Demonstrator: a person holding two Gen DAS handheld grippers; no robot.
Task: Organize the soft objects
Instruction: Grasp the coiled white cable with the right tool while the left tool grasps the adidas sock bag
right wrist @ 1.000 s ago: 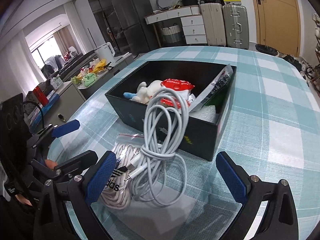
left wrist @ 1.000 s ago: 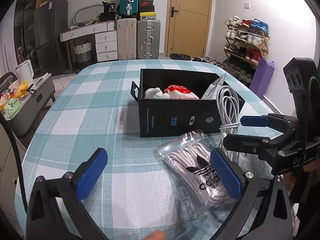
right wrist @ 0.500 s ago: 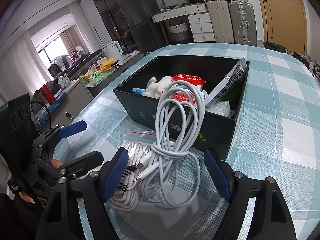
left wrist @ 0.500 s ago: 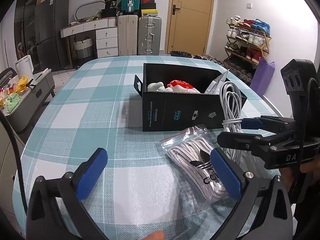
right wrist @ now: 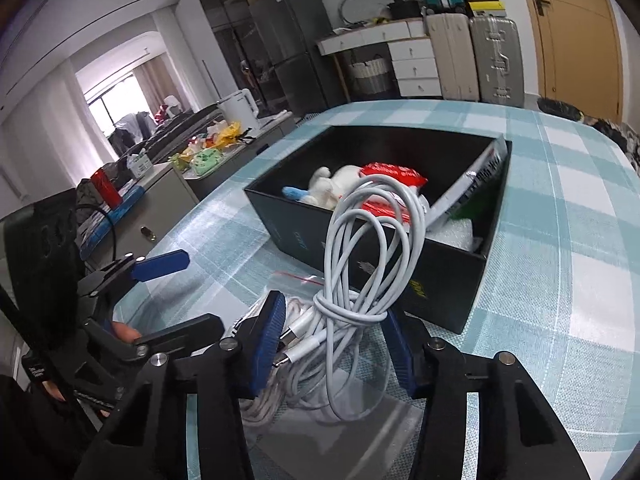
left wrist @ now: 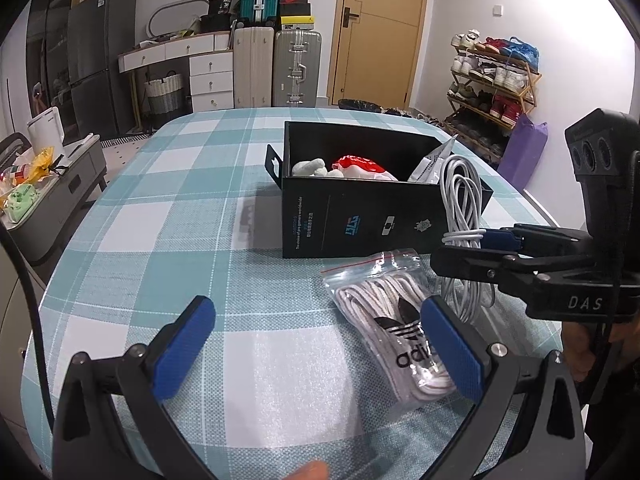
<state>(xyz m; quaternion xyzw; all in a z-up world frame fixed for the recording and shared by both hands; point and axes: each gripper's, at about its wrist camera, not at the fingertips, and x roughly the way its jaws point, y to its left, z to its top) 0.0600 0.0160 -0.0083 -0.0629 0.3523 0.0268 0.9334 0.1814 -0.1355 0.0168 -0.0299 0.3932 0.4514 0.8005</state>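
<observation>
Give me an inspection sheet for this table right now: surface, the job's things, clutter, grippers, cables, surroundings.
Surface: checked tablecloth.
Job's things: black box holding a white plush toy, a red packet and a silver pouch; bagged shoelaces lying in front of the box.
Clutter: nothing seen.
Grippers: left gripper open, nothing between its pads; right gripper closing around the cable bundle.
Cables: white cable bundle, coiled and knotted, beside the laces.
Surroundings: suitcases, shoe rack, door.
</observation>
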